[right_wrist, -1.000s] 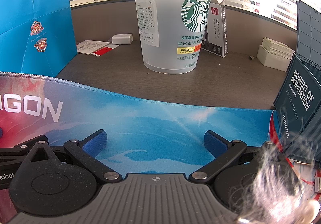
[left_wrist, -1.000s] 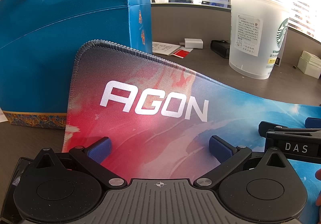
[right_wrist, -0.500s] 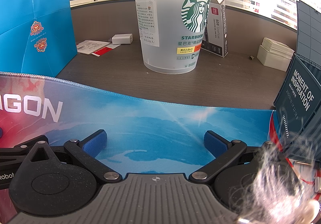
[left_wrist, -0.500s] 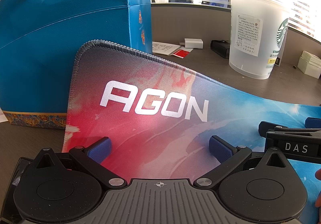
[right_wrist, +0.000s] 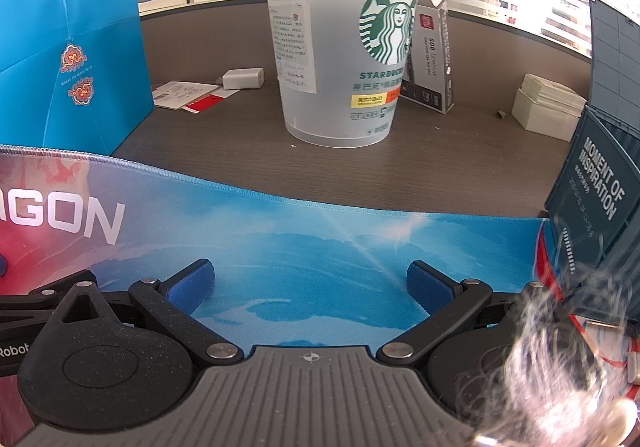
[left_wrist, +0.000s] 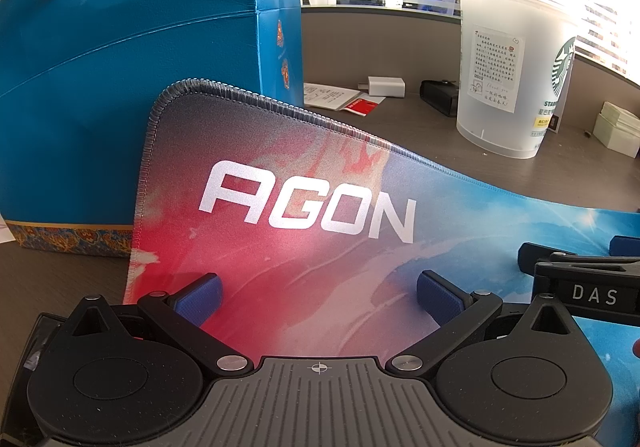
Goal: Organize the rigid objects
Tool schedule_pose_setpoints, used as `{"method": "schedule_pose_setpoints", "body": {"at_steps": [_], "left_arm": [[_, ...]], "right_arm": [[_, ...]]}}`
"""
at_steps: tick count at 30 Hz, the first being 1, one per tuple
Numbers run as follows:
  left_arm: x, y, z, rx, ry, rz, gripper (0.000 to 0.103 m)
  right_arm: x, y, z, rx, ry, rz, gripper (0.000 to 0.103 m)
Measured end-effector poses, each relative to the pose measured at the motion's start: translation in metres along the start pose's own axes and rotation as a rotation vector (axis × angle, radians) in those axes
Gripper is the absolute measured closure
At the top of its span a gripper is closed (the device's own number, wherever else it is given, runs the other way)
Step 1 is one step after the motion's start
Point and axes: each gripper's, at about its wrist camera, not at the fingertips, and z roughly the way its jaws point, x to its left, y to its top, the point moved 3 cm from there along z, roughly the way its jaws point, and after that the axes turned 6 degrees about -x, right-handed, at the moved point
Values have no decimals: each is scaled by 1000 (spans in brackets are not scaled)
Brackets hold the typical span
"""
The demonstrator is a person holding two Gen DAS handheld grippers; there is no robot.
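We held both grippers low over the mouse pad (left_wrist: 304, 207), the left gripper (left_wrist: 318, 297) above its red AGON end and the right gripper (right_wrist: 310, 289) above its blue stretch, each with its blue pads spread wide and nothing between them. The pad's far left corner curled up against the blue gift bag (left_wrist: 120, 87), which stood on the desk (right_wrist: 360, 175). Beyond the pad's far edge, apart from it, stood the frosted Starbucks cup (right_wrist: 340, 47), upright, with a white charger (right_wrist: 242, 79) and some papers (right_wrist: 184, 95) further back, and a dark teal crate (right_wrist: 592, 187) at our right
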Motion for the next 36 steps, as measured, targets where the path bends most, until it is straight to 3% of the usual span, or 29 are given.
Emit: {"method": "schedule_pose_setpoints", "body": {"at_steps": [7, 8, 11, 16, 20, 24, 28, 32, 36], "left_arm": [[0, 0, 0, 0, 0, -1, 0], [0, 0, 0, 0, 0, -1, 0], [1, 0, 0, 0, 0, -1, 0], [1, 0, 0, 0, 0, -2, 0], [1, 0, 0, 0, 1, -2, 0], [1, 0, 0, 0, 1, -3, 0], [1, 0, 0, 0, 1, -3, 0], [1, 0, 0, 0, 1, -3, 0], [1, 0, 0, 0, 2, -4, 0]], "right_arm": [[-10, 3, -15, 4, -12, 9, 0], [-11, 4, -21, -10, 21, -15, 0], [-22, 9, -55, -65, 55, -35, 0], [-71, 1, -128, -110, 229, -40, 0], [-126, -19, -176, -145, 239, -78, 0], [-182, -43, -214, -164, 325, -197, 0], [-221, -56, -241, -144, 393, -410, 0], [-243, -68, -244, -90, 381, -587, 0], [-253, -81, -226, -9, 437, -665, 1]]}}
